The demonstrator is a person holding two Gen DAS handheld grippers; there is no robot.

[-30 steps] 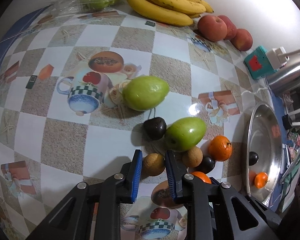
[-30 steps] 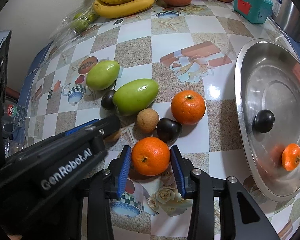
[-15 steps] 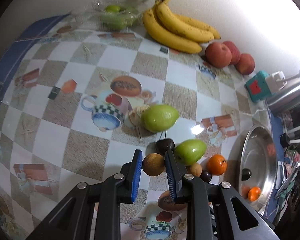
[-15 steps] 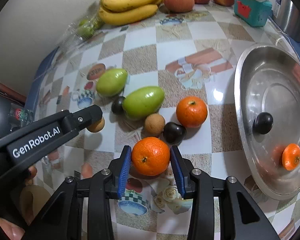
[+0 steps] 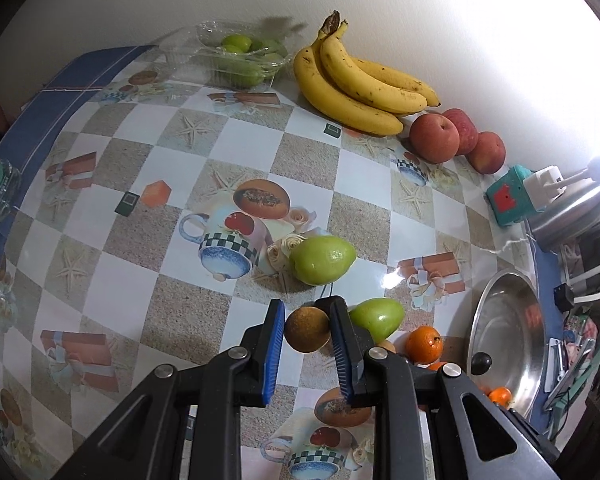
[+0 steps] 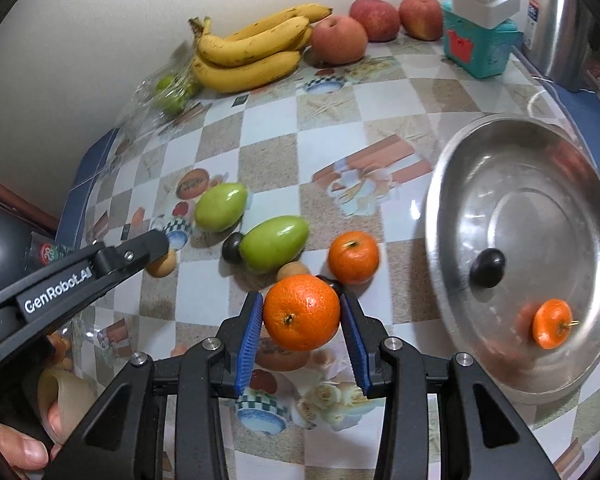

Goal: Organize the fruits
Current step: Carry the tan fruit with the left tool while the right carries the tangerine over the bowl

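My left gripper [image 5: 307,334] is shut on a small brown round fruit [image 5: 307,329], lifted off the table; the same fruit [image 6: 162,264] shows at the left gripper's tip in the right wrist view. My right gripper [image 6: 301,314] is shut on a large orange [image 6: 302,311], also held above the table. Below them lie two green mangoes [image 6: 274,243] [image 6: 221,207], another orange [image 6: 353,257], a small brown fruit [image 6: 293,270] and a dark plum [image 6: 232,247]. A steel plate [image 6: 500,184] on the right holds a dark plum [image 6: 487,267] and a small orange [image 6: 552,323].
Bananas [image 5: 360,84], three red apples [image 5: 436,138] and a clear box of green fruit [image 5: 240,56] line the wall. A teal toy block [image 6: 480,46] and a steel kettle [image 6: 560,20] stand at the back right. A person's hand [image 6: 28,432] holds the left gripper.
Both grippers have risen with their fruit, so the table and the fruit on it look farther away. The jaws have kept their grip.
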